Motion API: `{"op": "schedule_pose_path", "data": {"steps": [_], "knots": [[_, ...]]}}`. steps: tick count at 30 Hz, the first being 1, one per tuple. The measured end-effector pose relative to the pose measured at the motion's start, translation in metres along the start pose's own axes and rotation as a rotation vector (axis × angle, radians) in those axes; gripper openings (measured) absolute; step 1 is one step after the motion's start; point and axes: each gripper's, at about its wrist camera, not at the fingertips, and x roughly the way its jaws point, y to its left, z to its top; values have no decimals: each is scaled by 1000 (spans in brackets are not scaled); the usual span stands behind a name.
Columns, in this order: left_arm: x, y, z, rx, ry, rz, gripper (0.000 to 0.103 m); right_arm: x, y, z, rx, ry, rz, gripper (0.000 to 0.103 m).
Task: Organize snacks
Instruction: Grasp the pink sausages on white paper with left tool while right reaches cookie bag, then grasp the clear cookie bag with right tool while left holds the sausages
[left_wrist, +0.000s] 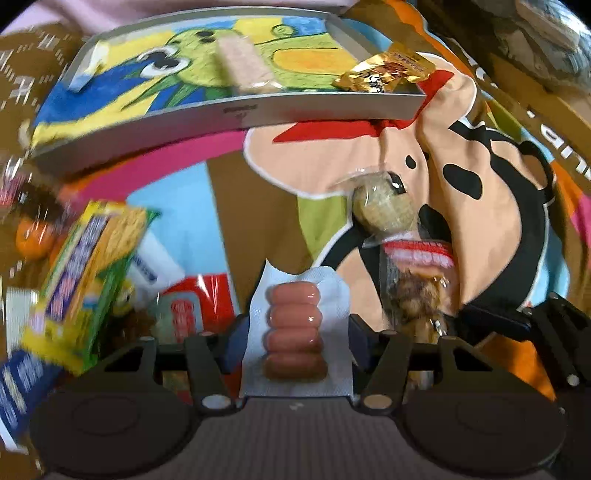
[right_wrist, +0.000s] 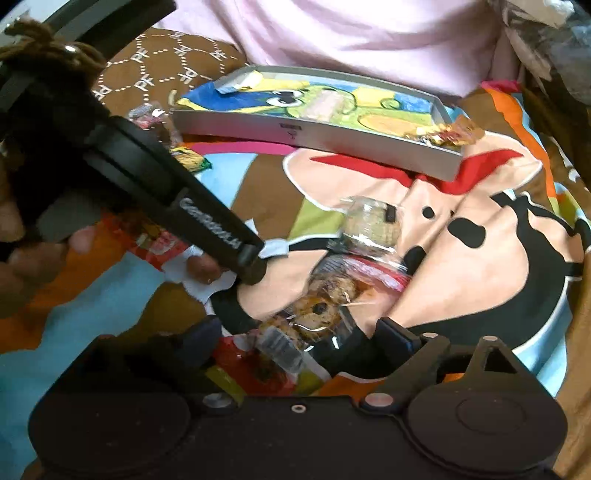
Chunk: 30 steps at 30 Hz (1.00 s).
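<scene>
Left gripper (left_wrist: 295, 332) clamps sausage pack (left_wrist: 295, 332); right gripper (right_wrist: 295, 339) wide over cookie bag (right_wrist: 314, 306).
Both packs lie nearer than the grey tray (left_wrist: 258, 110); round cake (left_wrist: 384, 206) sits between; gold packet (left_wrist: 384, 70) on tray's right corner.

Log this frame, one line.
left gripper: shut on sausage pack | right gripper: open over cookie bag | tray: holds gold packet
</scene>
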Motion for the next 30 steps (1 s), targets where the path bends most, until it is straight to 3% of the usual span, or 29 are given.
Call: {"op": "schedule_pose_path", "data": {"steps": [5, 8, 12, 15, 18, 23, 26, 27, 30], "knots": [[-9, 10, -14, -33, 11, -29, 61, 3, 3, 1, -30, 11, -1, 91], [-13, 14, -18, -34, 21, -24, 61, 7, -24, 5, 133, 47, 14, 89], [-21, 24, -27, -66, 19, -35, 61, 3, -42, 7, 254, 11, 92, 81], [-29, 36, -41, -122, 0, -68, 62, 1, -39, 11, 235, -16, 103, 80], [-32, 40, -50, -151, -25, -80, 63, 15, -36, 11, 232, 56, 34, 78], [-31, 28, -51, -96, -39, -38, 65, 24, -40, 12, 289, 62, 53, 84], [-33, 25, -53, -81, -51, -33, 66, 30, -33, 11, 241, 61, 57, 86], [-34, 25, -54, -87, -55, -39, 66, 29, -30, 9, 223, 60, 56, 85], [-38, 28, -57, -105, -59, -52, 66, 26, -25, 10, 200, 56, 47, 71]]}}
